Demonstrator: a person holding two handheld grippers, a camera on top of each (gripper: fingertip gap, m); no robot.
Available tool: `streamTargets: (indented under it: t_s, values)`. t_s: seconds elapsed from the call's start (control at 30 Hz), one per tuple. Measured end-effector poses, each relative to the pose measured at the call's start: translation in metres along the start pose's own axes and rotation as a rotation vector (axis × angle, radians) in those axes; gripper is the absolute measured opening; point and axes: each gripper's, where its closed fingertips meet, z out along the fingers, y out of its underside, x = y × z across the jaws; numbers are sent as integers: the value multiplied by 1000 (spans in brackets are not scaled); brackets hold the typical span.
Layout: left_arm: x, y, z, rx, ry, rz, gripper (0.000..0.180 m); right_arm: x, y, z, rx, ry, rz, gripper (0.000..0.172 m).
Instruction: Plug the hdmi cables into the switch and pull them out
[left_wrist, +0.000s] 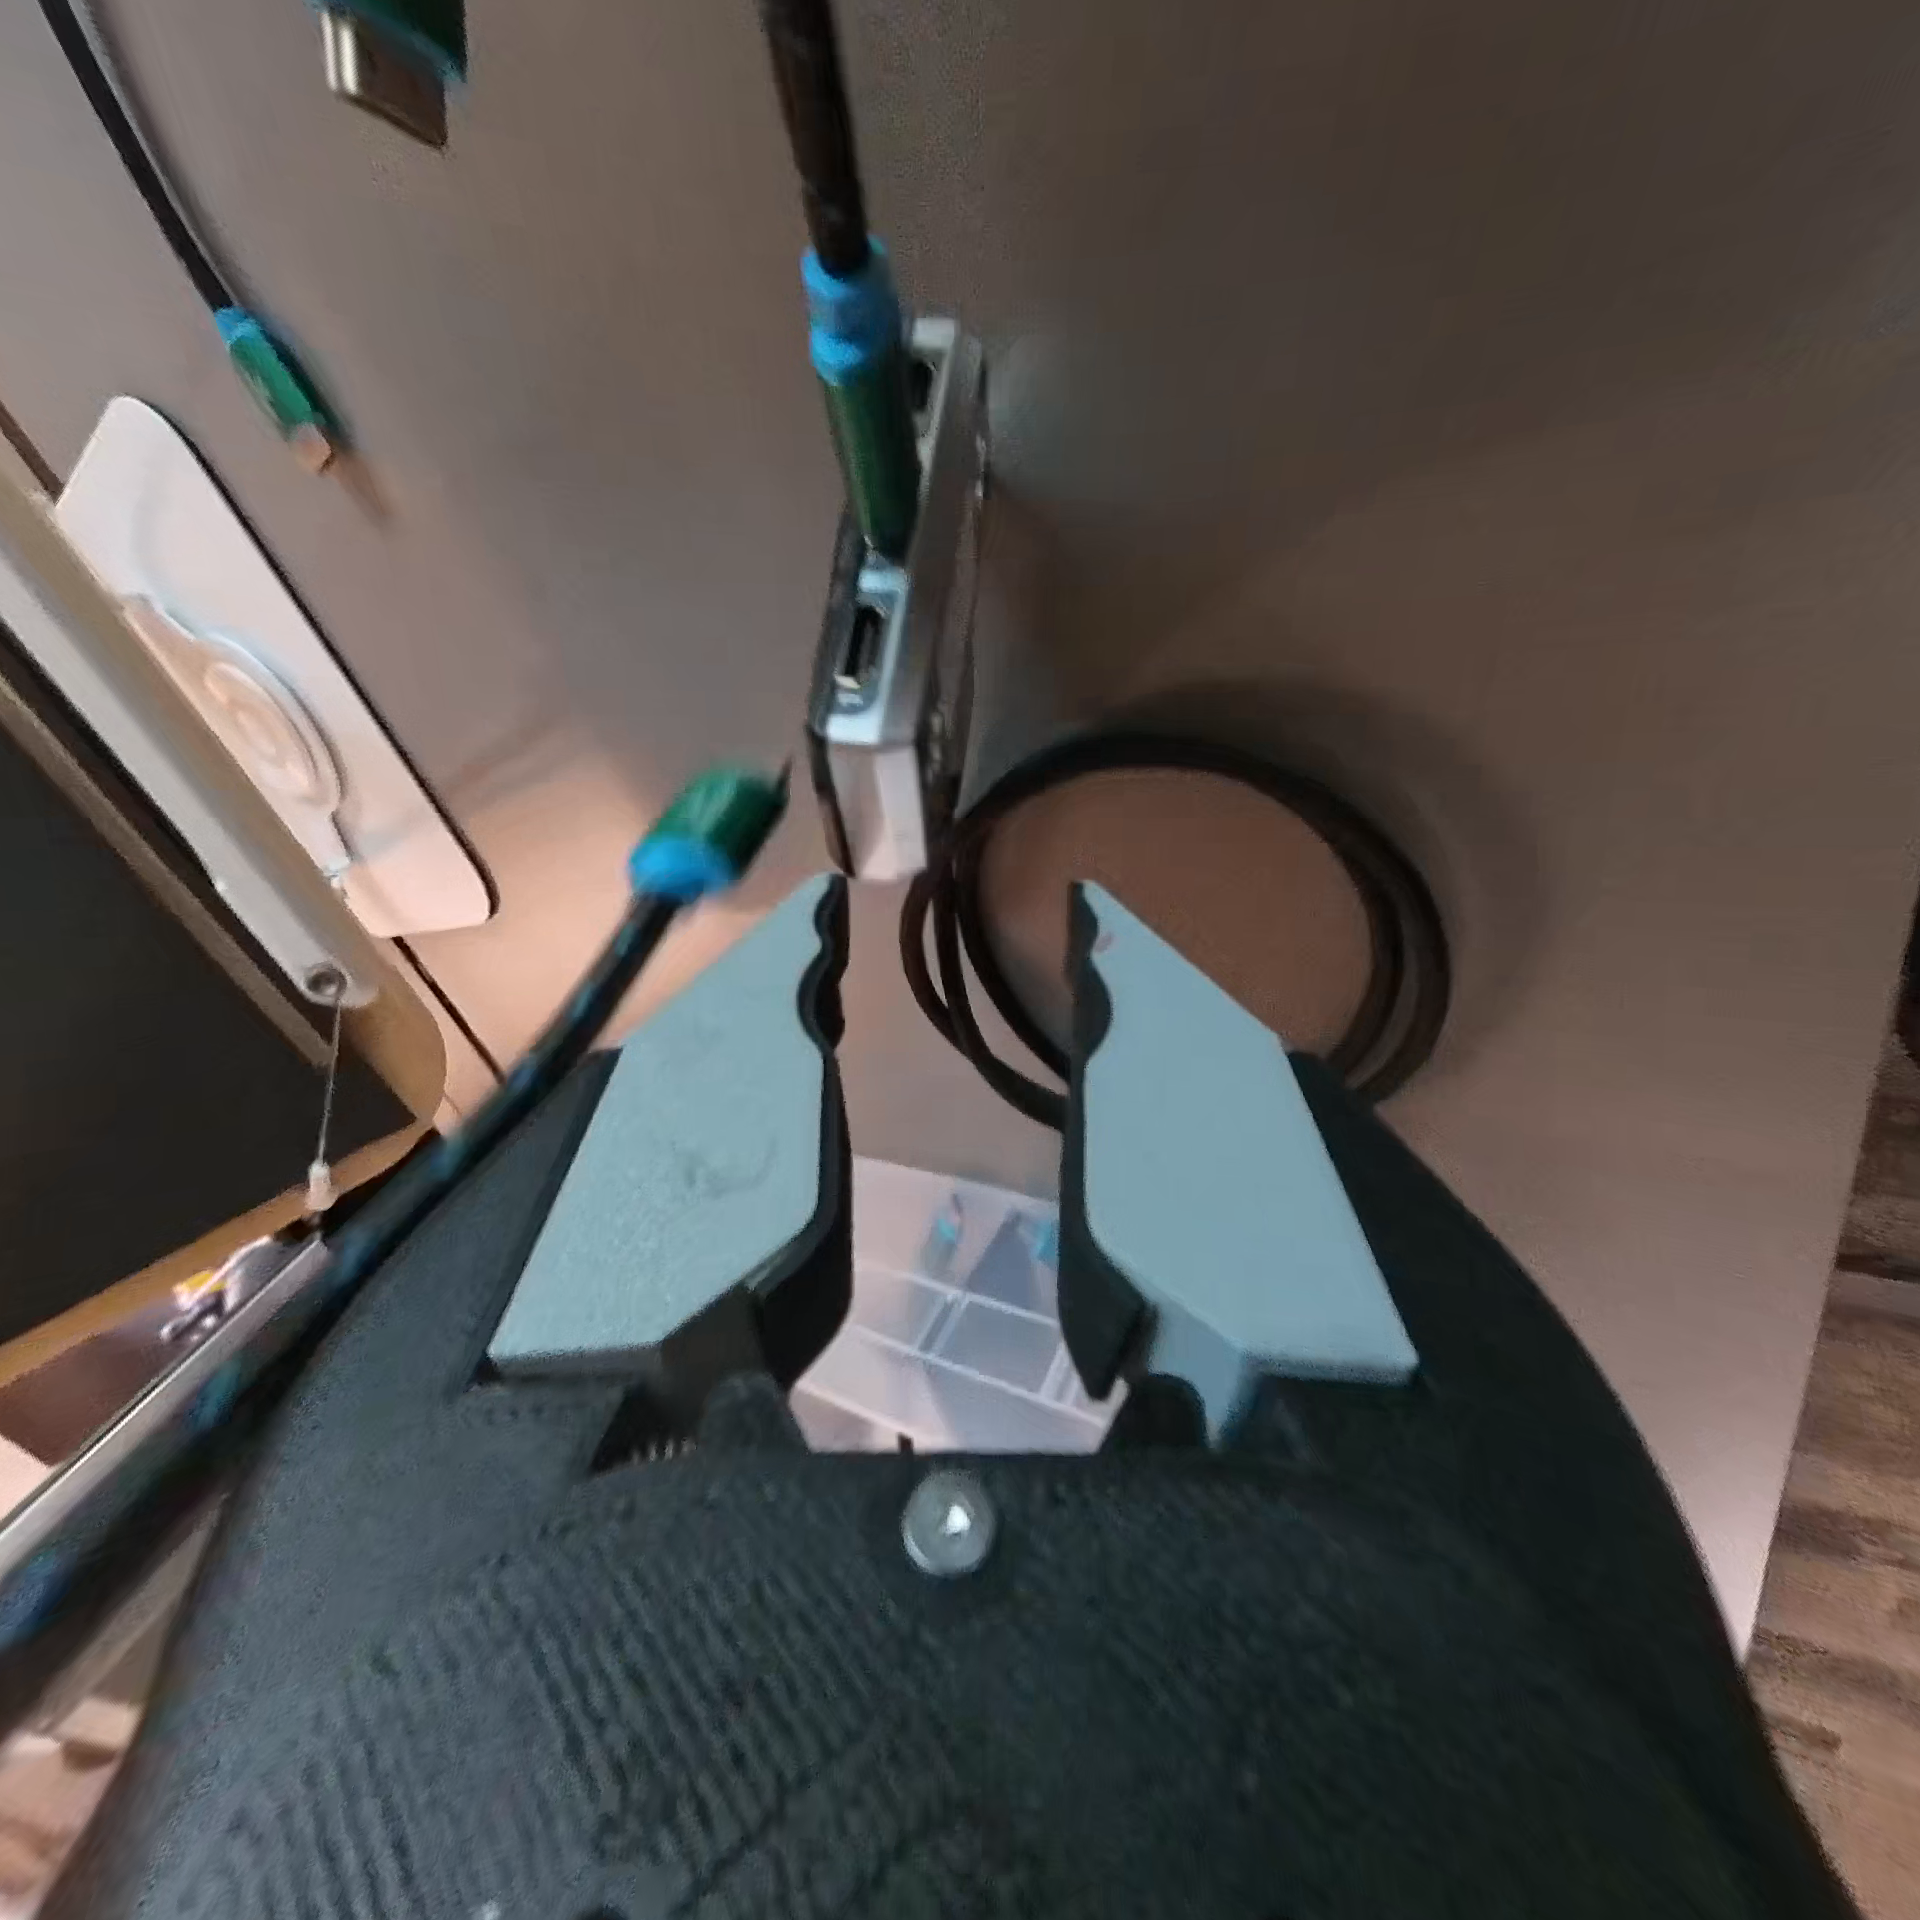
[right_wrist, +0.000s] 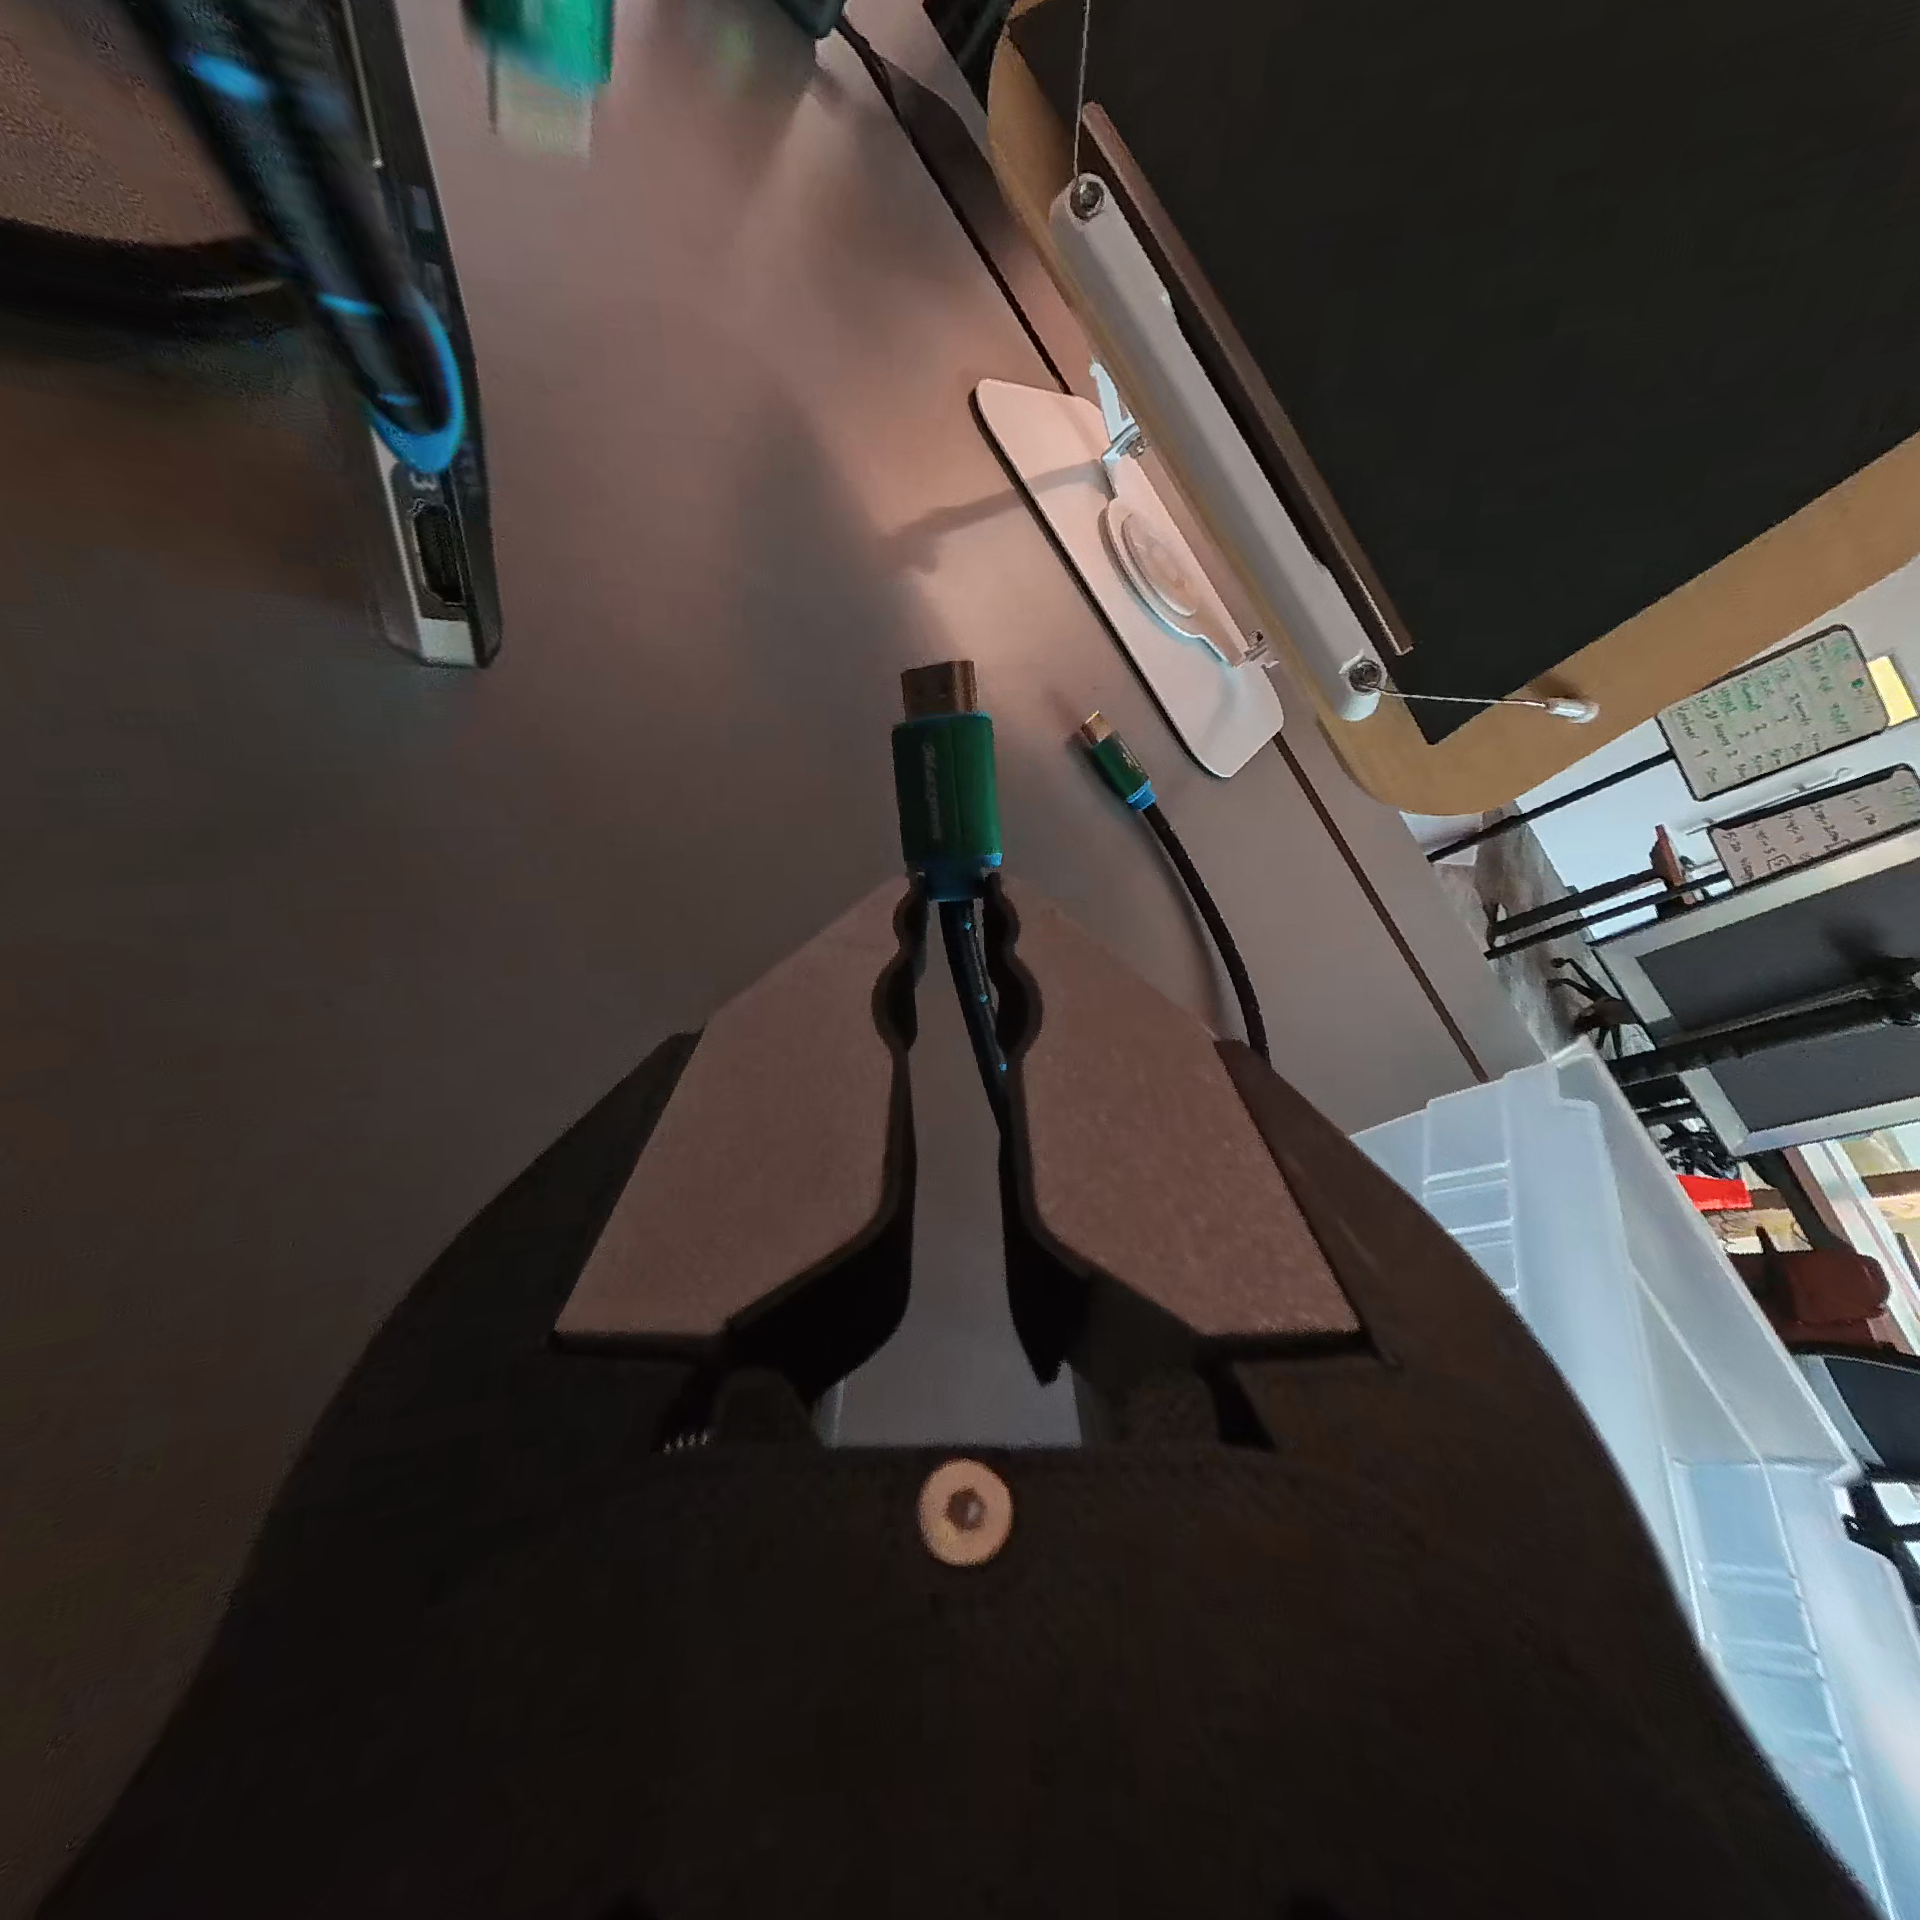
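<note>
Right claw (right_wrist: 951, 894): you pinch the plug (right_wrist: 945, 790) by its blue collar; it may pivot.
Left claw (left_wrist: 956, 904): wide, empty; switch (left_wrist: 883, 717) ahead could slide.

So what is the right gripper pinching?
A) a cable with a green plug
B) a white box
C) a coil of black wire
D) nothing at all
A: in the right wrist view the right gripper is closed on the blue collar just behind the green plug of an HDMI cable, and its metal tip points away from the fingers.
</note>
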Motion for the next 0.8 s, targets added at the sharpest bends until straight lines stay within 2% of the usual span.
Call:
streamTargets:
  t_s: [0.13, 0.23, 0.33, 0.4, 0.5, 0.63, 0.8]
  values:
    - [7, 7, -7, 47, -35, -47, 42, -2, 2, 1, -11, -16, 10, 6]
    - [13, 13, -2, 59, -89, -46, 36, -6, 1, 2, 0, -53, 37, 6]
    - [23, 25, 1, 50, -74, -92, 37, -6, 3, 2, -1, -75, 77, 6]
    - [24, 25, -3, 100, -77, -133, 37, -7, 5, 3, -6, -92, 91, 6]
    - [29, 8, -5, 232, -86, -191, 33, -12, 8, 6, -28, -113, 82, 6]
    - [41, 16, 4, 220, -96, -215, 31, -13, 9, 6, -33, -107, 74, 6]
    - [26, 24, -11, 293, -210, -335, 21, -11, 10, 6, -28, -120, 102, 6]
